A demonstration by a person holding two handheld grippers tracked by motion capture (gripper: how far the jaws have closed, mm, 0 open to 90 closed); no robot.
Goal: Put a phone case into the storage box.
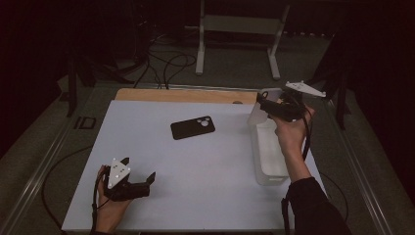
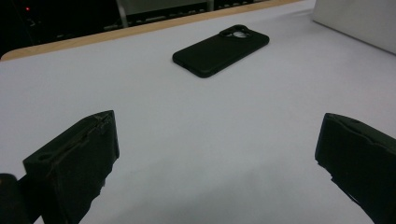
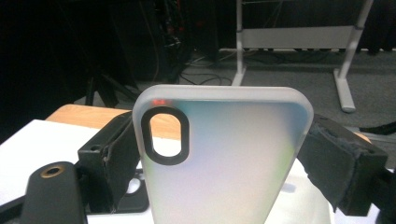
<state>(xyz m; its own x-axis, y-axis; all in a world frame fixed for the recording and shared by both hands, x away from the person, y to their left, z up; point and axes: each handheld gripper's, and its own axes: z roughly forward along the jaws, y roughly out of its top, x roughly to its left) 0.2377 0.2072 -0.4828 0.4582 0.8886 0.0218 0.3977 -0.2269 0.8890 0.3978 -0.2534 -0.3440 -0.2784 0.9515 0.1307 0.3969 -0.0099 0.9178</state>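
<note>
Right gripper (image 1: 262,105) holds translucent case (image 3: 224,158) above white bin (image 1: 269,156).

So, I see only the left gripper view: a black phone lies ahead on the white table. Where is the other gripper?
Observer: The right gripper is raised over the clear bin at the table's right edge.
Operator: Does it hold something?
Observer: Yes, a translucent phone case stands upright between its jaws.
Operator: Is my own gripper near the phone?
Observer: No. The left gripper rests open near the front edge, well apart from the black phone.
</note>
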